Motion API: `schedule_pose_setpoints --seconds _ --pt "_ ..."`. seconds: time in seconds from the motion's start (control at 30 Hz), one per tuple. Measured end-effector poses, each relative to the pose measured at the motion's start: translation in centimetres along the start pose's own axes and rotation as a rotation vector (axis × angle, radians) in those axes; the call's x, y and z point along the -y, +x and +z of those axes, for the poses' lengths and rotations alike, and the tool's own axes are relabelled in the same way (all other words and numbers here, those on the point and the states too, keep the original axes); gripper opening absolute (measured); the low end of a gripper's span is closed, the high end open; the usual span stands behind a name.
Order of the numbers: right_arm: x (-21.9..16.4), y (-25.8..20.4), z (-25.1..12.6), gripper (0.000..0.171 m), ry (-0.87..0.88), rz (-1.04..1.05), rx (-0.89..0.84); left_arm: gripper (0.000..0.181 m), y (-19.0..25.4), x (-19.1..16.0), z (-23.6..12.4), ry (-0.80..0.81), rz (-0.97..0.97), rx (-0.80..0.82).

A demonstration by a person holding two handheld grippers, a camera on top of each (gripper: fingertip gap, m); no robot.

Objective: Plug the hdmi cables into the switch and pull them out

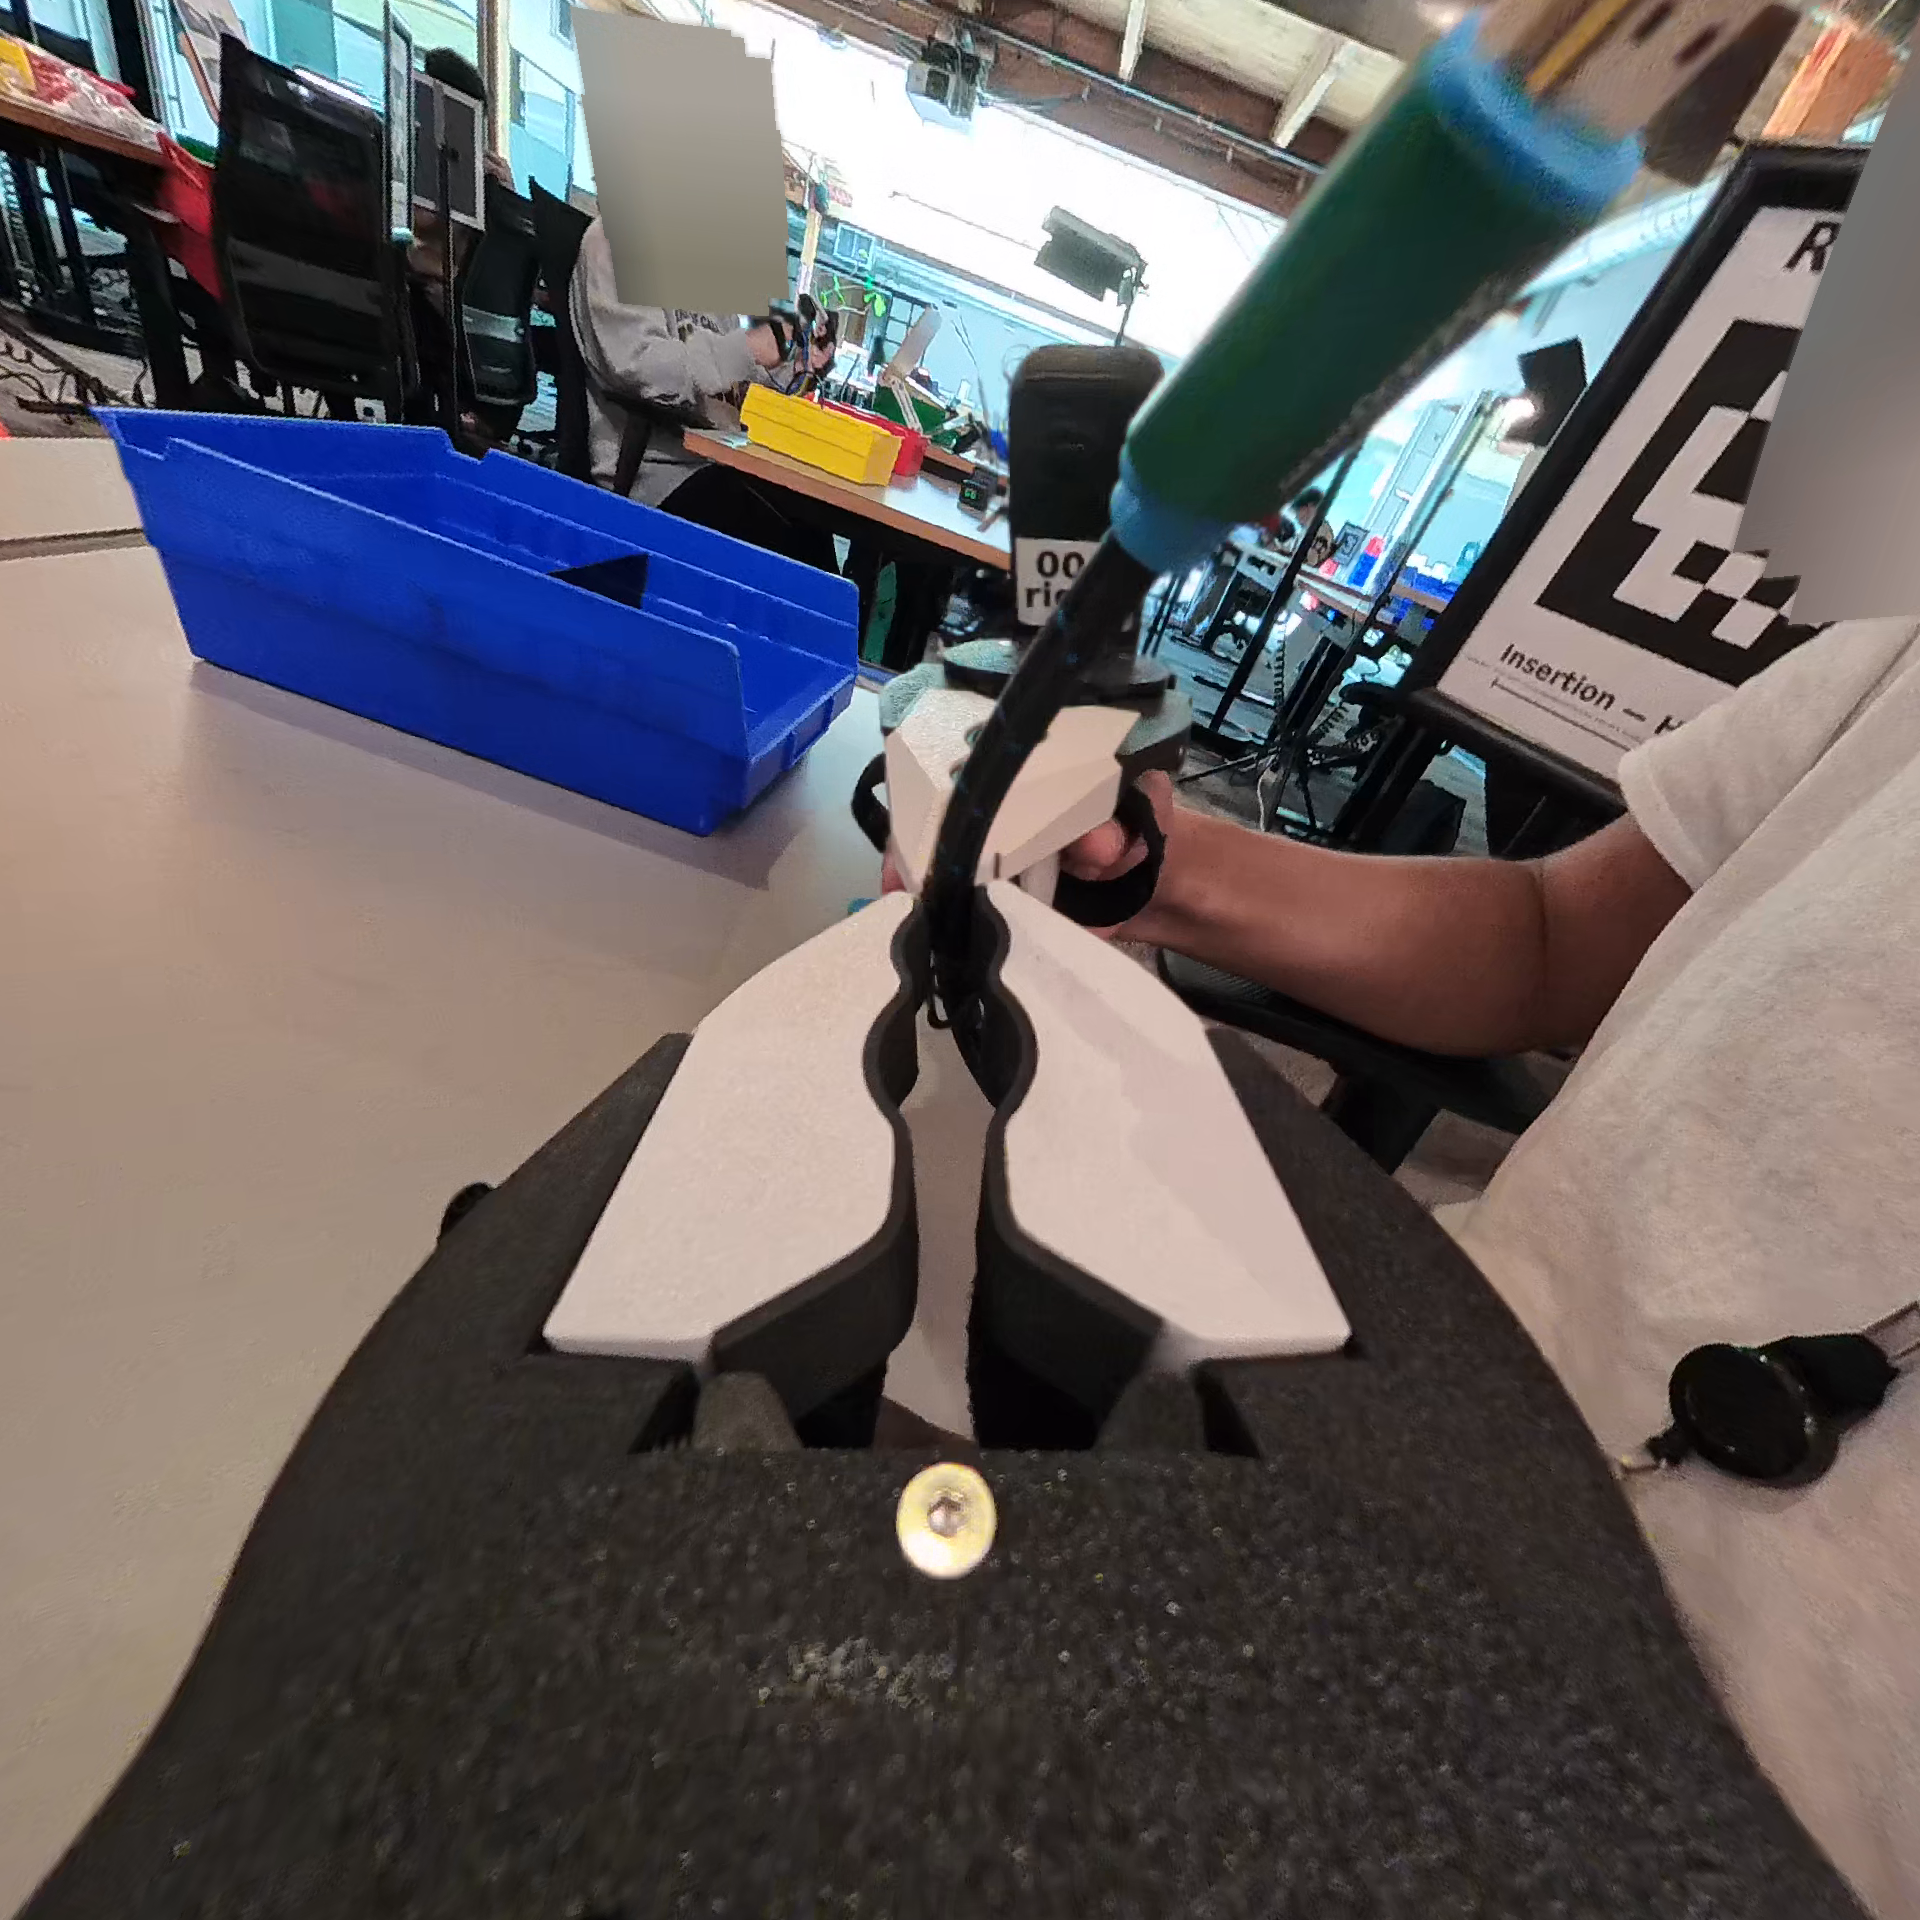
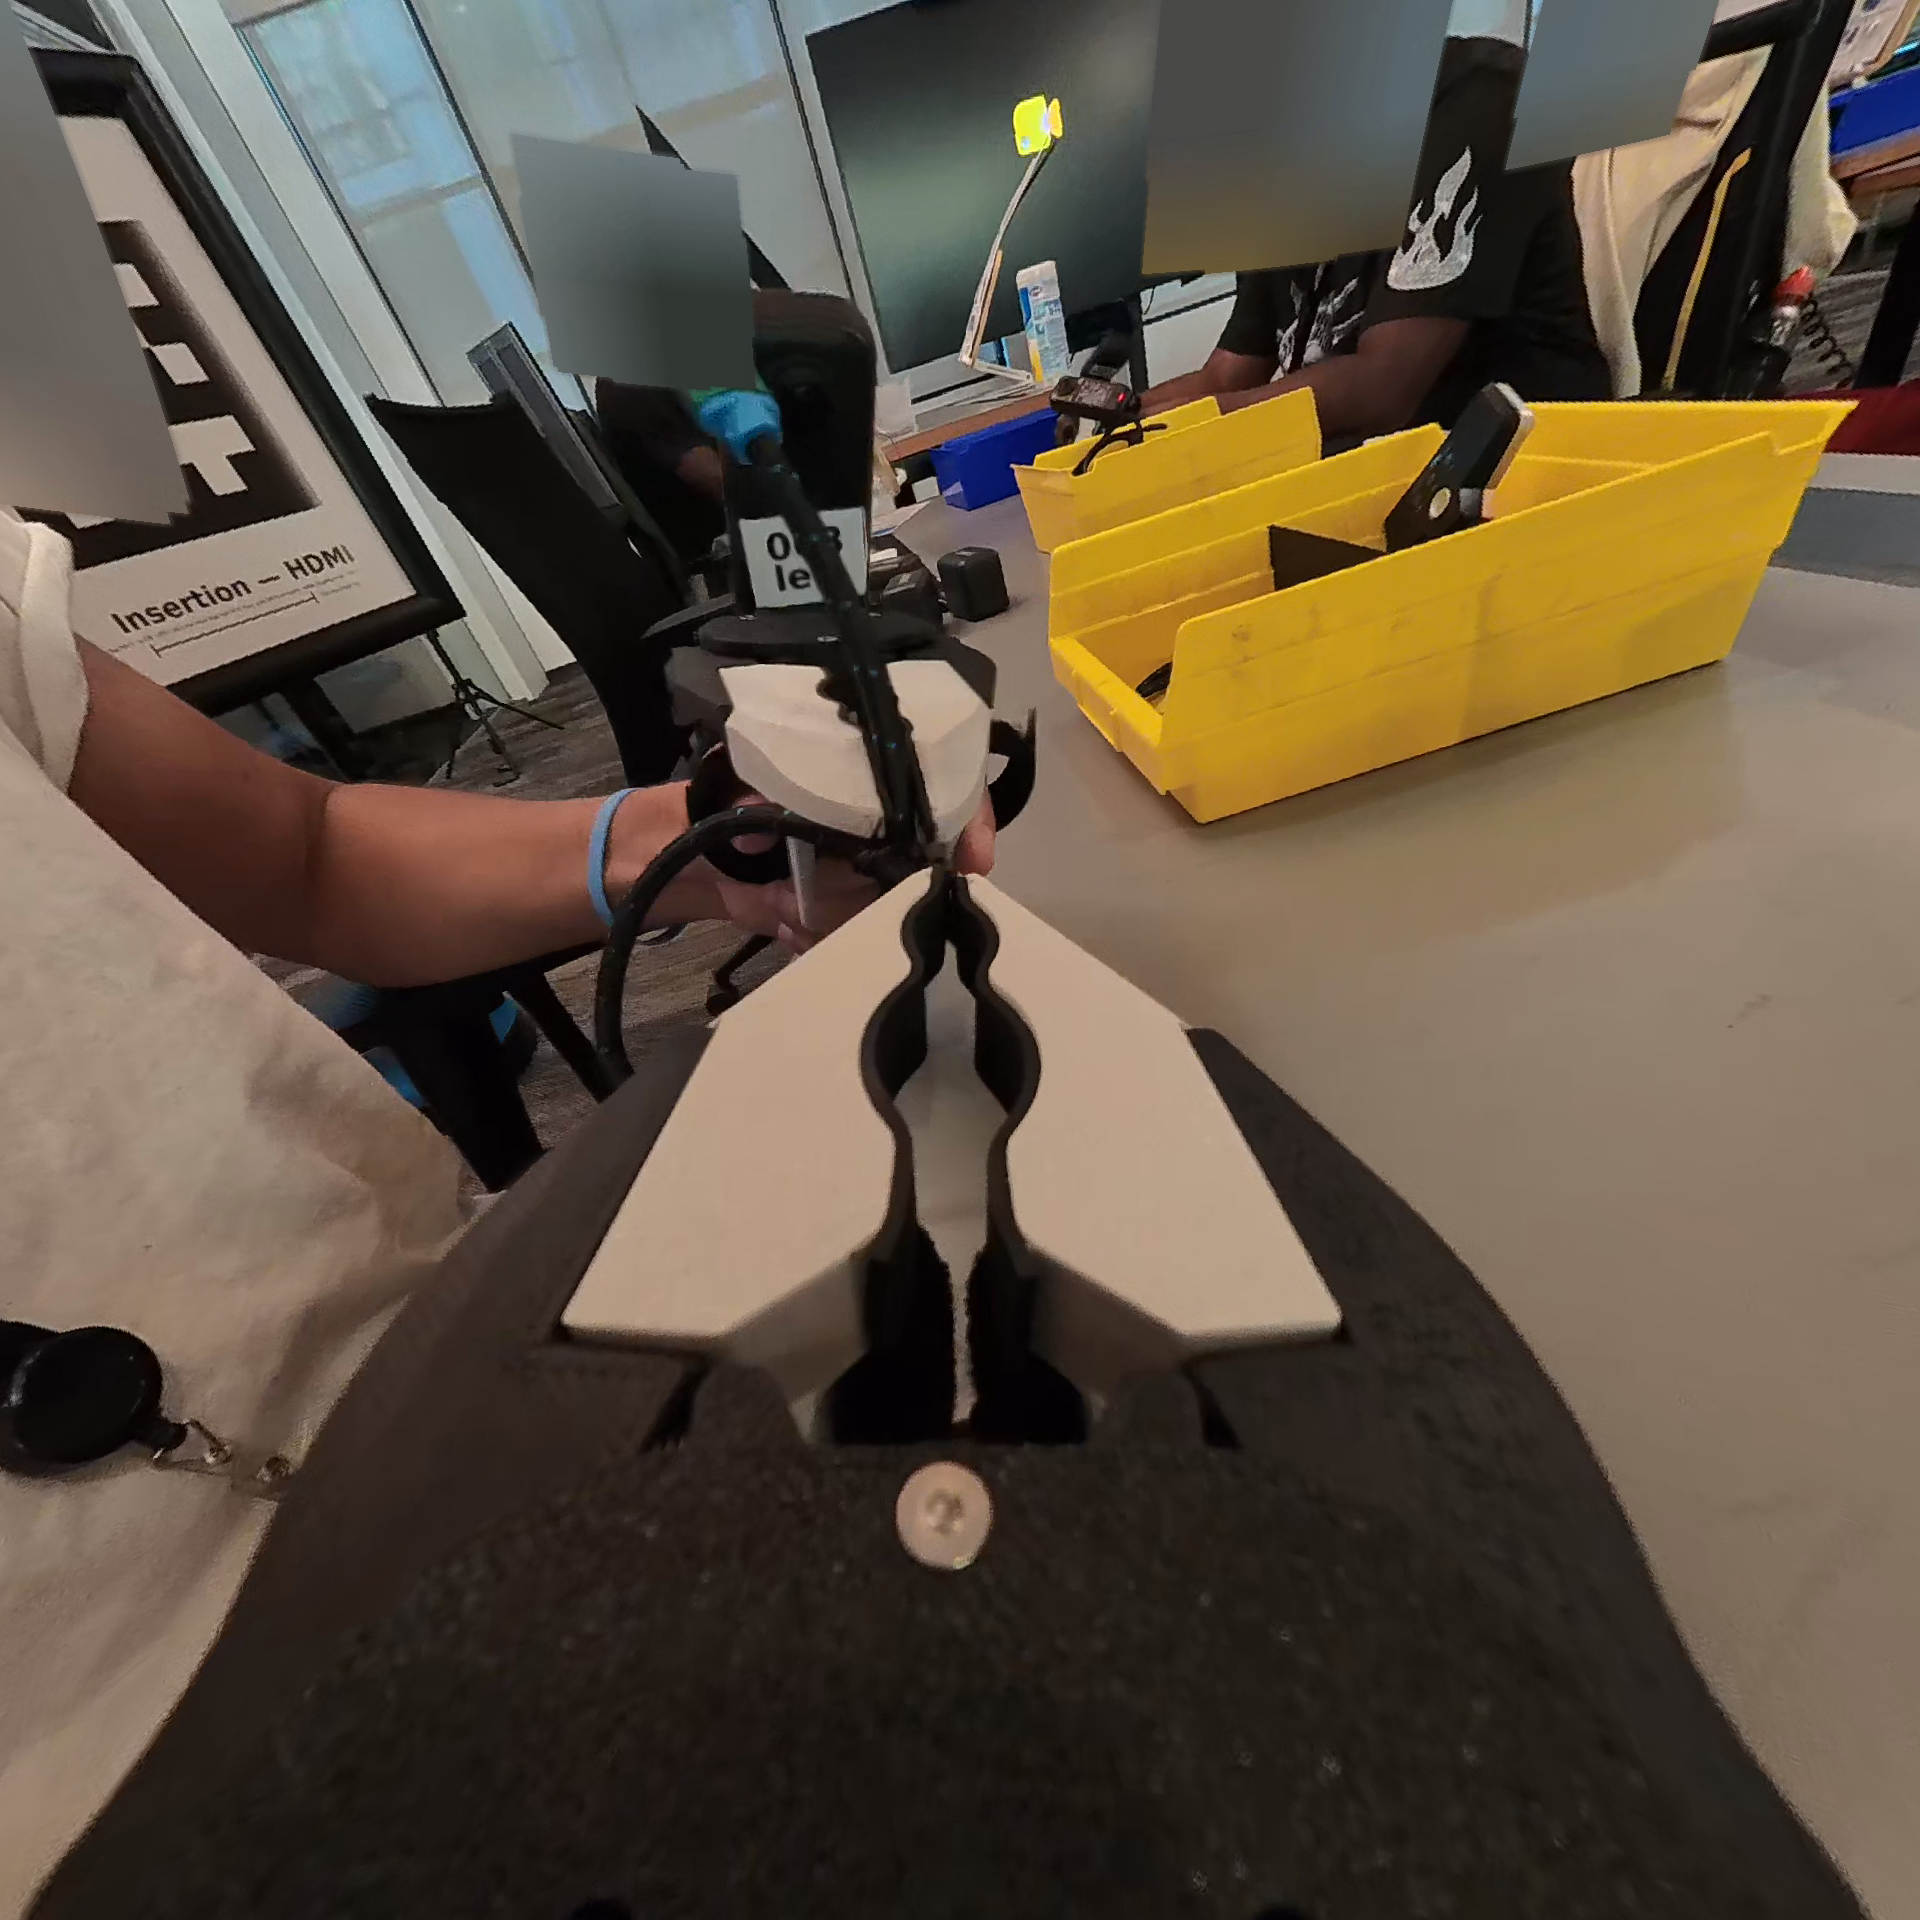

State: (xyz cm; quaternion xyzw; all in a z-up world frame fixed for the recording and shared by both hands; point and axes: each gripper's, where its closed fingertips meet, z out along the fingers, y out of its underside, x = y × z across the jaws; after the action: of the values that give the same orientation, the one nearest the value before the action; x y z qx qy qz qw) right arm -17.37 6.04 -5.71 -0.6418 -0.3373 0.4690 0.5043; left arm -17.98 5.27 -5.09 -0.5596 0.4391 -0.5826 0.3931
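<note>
Our left gripper pinches the black HDMI cable between its fingertips, and from there the cord rises to a green plug with blue collars, close to the lens at the upper right. We judge the grip sits low on the cord so the plug end stays free to be steered. Beyond the tips our right gripper faces us, and a blue bin rests on the table to the left. From the right wrist view, our right gripper has its tips drawn together on the same black cable, just where the left gripper holds it, probably to pass it over. Yellow bins stand to the right. We cannot see the switch in either view.
</note>
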Motion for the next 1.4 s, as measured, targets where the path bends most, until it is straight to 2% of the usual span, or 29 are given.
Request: schedule_pose_setpoints --seconds 0.2,0.5,0.63,1.0,1.27,1.4 --pt "0.2 0.0 0.2 0.0 0.003 -0.053 -0.038 0.006 -1.5 -0.1 -0.2 0.013 -0.093 0.033" --pt "-0.6 0.2 0.3 0.0 -0.043 -0.072 -0.046 0.008 -1.9 -0.1 -0.3 0.05 -0.227 -0.003" --pt "-0.8 0.5 0.2 0.0 -0.052 -0.076 -0.061 0.009 -2.4 1.3 -1.4 0.14 -0.252 0.002" --pt "0.2 1.4 -0.1 0.0 -0.001 -0.055 -0.113 0.006 -0.7 1.0 -0.9 0.091 -0.138 -0.041" --pt "-1.8 2.3 1.0 0.0 -0.125 -0.13 -0.208 0.006 0.3 0.9 -0.5 0.077 -0.126 -0.088" --pt "-1.3 2.9 0.7 0.0 -0.11 -0.126 -0.249 0.006 0.1 0.7 -0.8 0.059 -0.097 -0.069"
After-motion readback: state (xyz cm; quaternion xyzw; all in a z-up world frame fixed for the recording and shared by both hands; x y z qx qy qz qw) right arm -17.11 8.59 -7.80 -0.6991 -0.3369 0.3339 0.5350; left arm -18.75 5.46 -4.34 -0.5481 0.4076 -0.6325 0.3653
